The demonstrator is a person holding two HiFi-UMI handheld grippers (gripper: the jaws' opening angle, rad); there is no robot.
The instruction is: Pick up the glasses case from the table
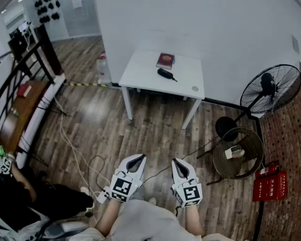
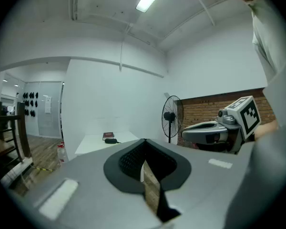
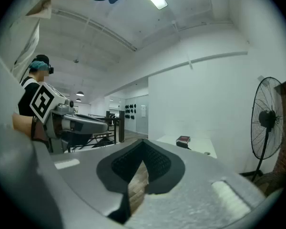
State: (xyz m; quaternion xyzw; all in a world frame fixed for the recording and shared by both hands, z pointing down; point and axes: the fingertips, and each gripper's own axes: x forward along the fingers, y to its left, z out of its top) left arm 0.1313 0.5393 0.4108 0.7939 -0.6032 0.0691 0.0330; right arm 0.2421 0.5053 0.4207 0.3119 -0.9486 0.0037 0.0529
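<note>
Black glasses case (image 1: 164, 74), white table (image 1: 140, 72)

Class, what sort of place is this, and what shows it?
Probably an indoor studio or workroom: a lone white table against a bare wall, a pedestal fan, and cables trailing across the wood floor.

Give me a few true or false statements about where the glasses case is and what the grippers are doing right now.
1. The glasses case lies on the white table. True.
2. The left gripper holds the case. False: its jaws are shut on nothing, far from the table.
3. A red book lies on the table, next to the case. True.
4. The fan stands on the table. False: it stands on the floor, to the table's right.
</note>
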